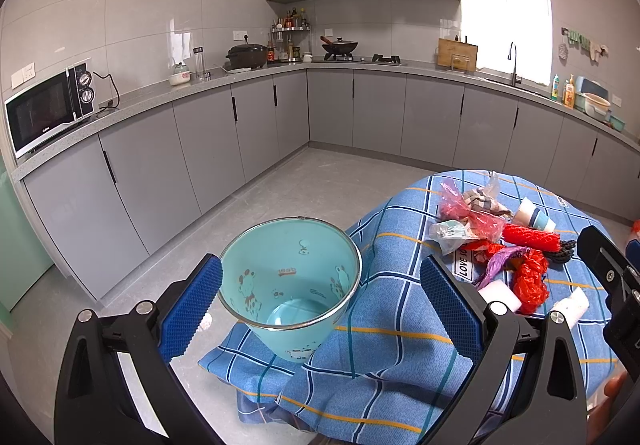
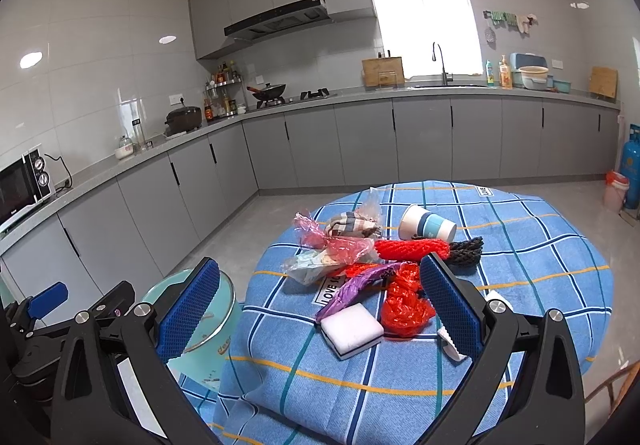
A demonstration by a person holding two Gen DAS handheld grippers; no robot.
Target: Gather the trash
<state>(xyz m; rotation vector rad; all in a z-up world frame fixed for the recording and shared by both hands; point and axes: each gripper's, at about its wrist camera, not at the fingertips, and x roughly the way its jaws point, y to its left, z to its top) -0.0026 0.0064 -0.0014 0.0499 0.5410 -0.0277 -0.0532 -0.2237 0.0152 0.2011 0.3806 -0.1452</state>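
Both sets of jaws apart, empty. Left gripper (image 1: 320, 305) brackets the turquoise printed plastic bin (image 1: 290, 285). Right gripper (image 2: 320, 311) frames the trash: white foam block (image 2: 351, 330) and crumpled red plastic bag (image 2: 404, 307) on the blue-checked bench (image 2: 540, 265). Best to close low on one piece.

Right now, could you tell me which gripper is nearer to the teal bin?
Left. The left gripper is open with the teal bin right between its fingers; the right gripper hovers over the trash pile on the table, bin to its left.

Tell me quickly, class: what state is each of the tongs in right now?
Left tongs: open, holding nothing; the teal bin sits ahead between the fingers.
Right tongs: open, empty, facing the trash pile.
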